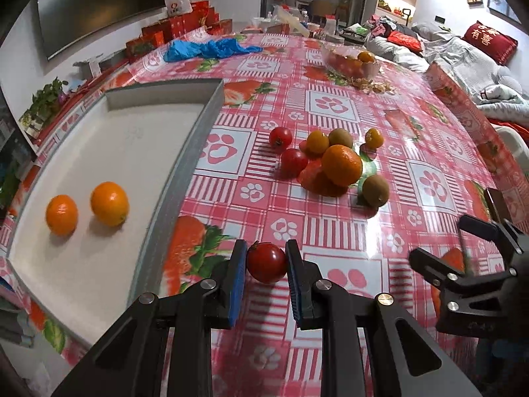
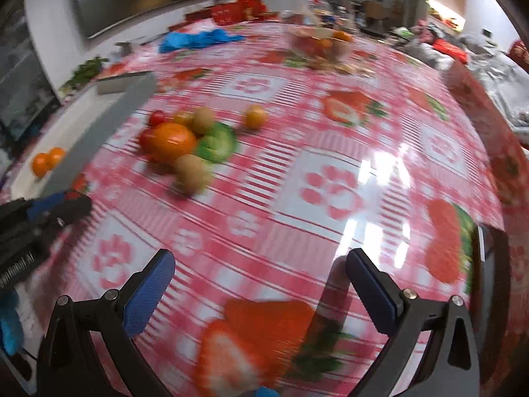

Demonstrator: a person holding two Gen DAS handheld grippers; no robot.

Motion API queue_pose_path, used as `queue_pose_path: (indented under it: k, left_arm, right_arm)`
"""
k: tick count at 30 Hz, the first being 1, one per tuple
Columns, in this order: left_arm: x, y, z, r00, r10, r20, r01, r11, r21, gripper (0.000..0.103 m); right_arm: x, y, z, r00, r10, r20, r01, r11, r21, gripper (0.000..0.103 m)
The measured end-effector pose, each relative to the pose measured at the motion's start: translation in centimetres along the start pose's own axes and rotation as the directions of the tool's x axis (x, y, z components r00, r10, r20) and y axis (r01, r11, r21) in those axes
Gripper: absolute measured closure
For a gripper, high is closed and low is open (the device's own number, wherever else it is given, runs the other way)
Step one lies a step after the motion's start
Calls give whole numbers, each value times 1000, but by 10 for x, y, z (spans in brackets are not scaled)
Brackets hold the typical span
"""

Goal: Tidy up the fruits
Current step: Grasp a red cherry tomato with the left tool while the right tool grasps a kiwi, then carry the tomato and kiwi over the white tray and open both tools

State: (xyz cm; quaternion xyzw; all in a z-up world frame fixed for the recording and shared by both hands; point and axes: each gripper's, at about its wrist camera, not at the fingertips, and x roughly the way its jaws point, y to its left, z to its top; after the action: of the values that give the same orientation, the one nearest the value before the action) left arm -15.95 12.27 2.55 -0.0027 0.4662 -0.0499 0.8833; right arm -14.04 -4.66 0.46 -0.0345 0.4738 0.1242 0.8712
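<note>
My left gripper (image 1: 266, 259) is shut on a red cherry tomato (image 1: 266, 262), held just above the tablecloth beside the grey tray (image 1: 201, 122). Two oranges (image 1: 109, 203) lie in the tray. A pile of fruit sits mid-table: a big orange (image 1: 341, 164), two red tomatoes (image 1: 293, 161), two kiwis (image 1: 375, 190) and small yellow-orange fruits (image 1: 374, 138). My right gripper (image 2: 261, 266) is open and empty over bare tablecloth, right of the left gripper (image 2: 59, 203); the pile (image 2: 172, 142) lies ahead to its left. The right wrist view is blurred.
A clear bowl of fruit (image 1: 350, 61) with peel scraps beside it stands far across the table. A blue cloth (image 1: 211, 49) and red boxes (image 1: 172, 29) lie at the far left. The table's right edge (image 1: 463, 99) borders a sofa.
</note>
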Motion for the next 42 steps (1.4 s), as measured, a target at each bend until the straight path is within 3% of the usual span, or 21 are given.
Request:
queue_pose_path:
  k: [5,11,14,16,23,42]
  left_arm:
    - [-14,12,-1,1000,-5,17,5,1000,-13,78]
    - [-31,31,-1,999,6,44,-4,999,-43,78]
    - [-38,41,0,998,12,60,-8,998,-58,78]
    - [-40,46,1,998,15,64,-11,998,-63,78]
    - [-42,59,0,997,32,69,-26,996,-85,78]
    - [-51,92,-11,994,66,89,-51,987,-153,78]
  right_arm:
    - [12,19,21,998,65,1,-65,998,5,5]
    - [30,36,40,1000,24,-11,-24,999,-26,28]
    - [31,44,42,1000,-3,-6,3,998,-58,47]
    - [29,44,42,1000,1,-5,-1,997,-72,76]
    - [12,35,40,996,84,-3,-85,996,-31,75]
    - [-7,54,42,989,146,9,-146,989,-36,75]
